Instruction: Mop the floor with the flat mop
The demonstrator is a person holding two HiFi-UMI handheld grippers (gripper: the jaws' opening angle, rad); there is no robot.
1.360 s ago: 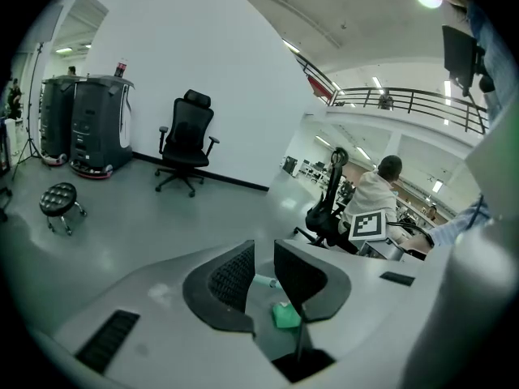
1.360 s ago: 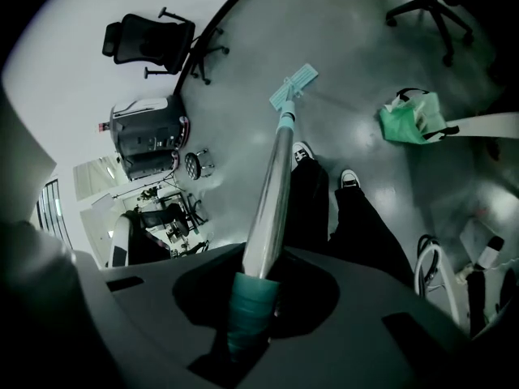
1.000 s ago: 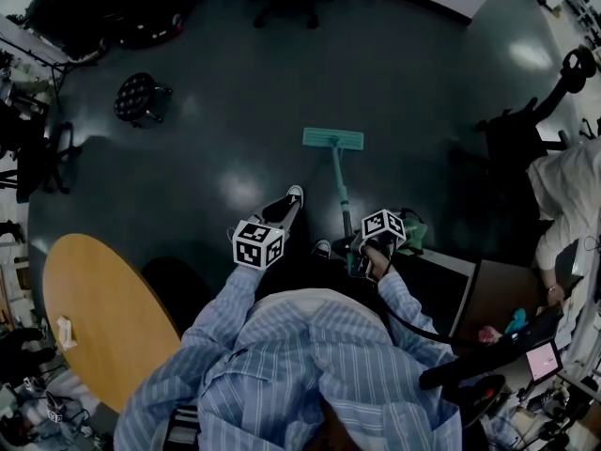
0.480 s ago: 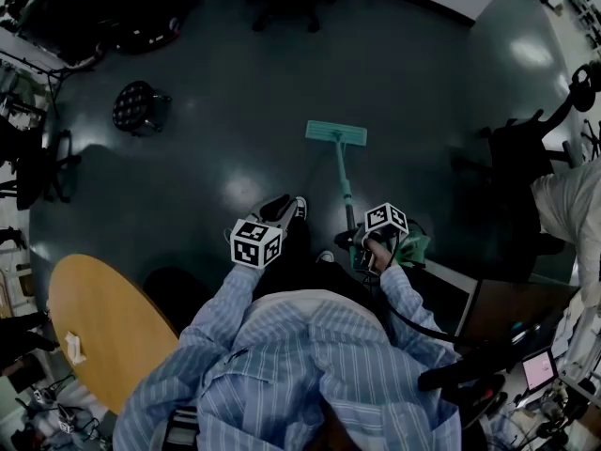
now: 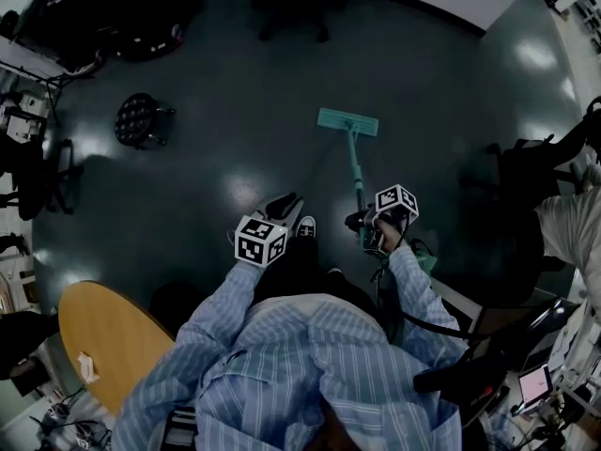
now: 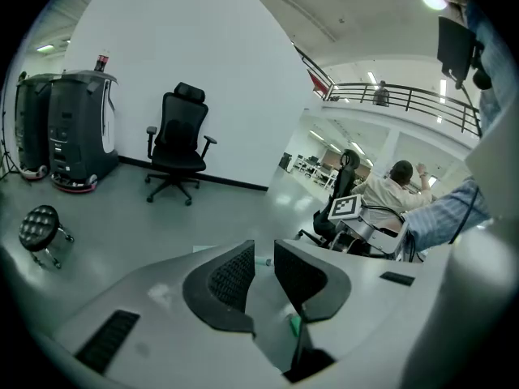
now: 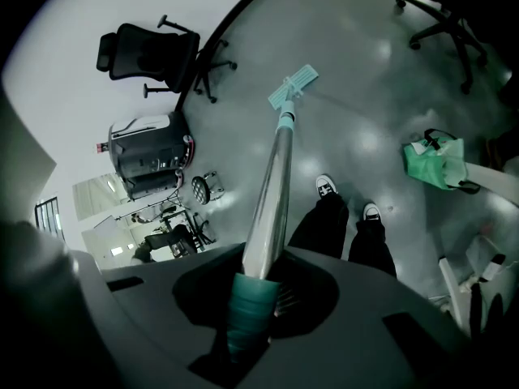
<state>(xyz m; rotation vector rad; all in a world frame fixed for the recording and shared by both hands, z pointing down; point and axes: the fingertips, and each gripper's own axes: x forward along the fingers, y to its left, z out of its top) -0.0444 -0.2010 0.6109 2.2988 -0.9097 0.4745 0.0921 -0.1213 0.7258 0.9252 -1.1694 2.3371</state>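
Your right gripper (image 7: 253, 294) pinches the teal grip of the flat mop (image 5: 348, 121), whose head lies flat on the floor (image 5: 235, 111) ahead, far right. Your left gripper (image 6: 261, 275) stands slightly spread, empty. Single-point hold: the handle may twist, tilting the head off the floor.

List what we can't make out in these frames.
Head view: mop head too small to tell if its pad lies flat.
Right gripper view: top end of the handle hidden inside the right gripper.
Head view: white item on the table too small to identify.
Head view: bag mostly behind the right sleeve.
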